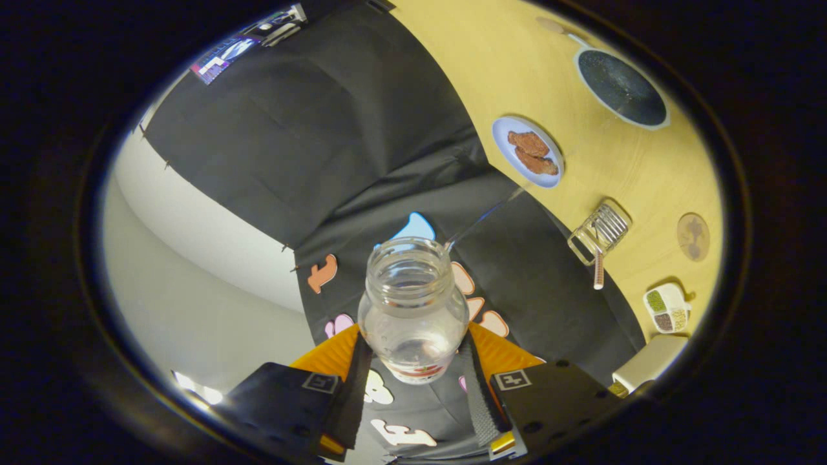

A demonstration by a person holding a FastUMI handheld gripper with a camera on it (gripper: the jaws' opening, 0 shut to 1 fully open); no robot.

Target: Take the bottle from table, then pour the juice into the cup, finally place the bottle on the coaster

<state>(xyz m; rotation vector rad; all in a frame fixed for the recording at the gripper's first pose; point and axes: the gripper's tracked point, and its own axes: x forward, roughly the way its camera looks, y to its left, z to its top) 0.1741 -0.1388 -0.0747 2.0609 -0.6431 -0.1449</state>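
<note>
The hand-held gripper is pinching the bottle at its sides, holding it tilted well off the surface. The bottle is looking nearly empty, though glare is making that uncertain. Further right, the cup is lying near the surface's edge, the coaster beyond. Righting the bottle slowly before travelling to the coaster seems wise.

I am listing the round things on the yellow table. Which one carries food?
The small pale blue plate, with two brown pieces on it. The larger dark round pan holds nothing, and the flat brown round coaster is bare.
</note>
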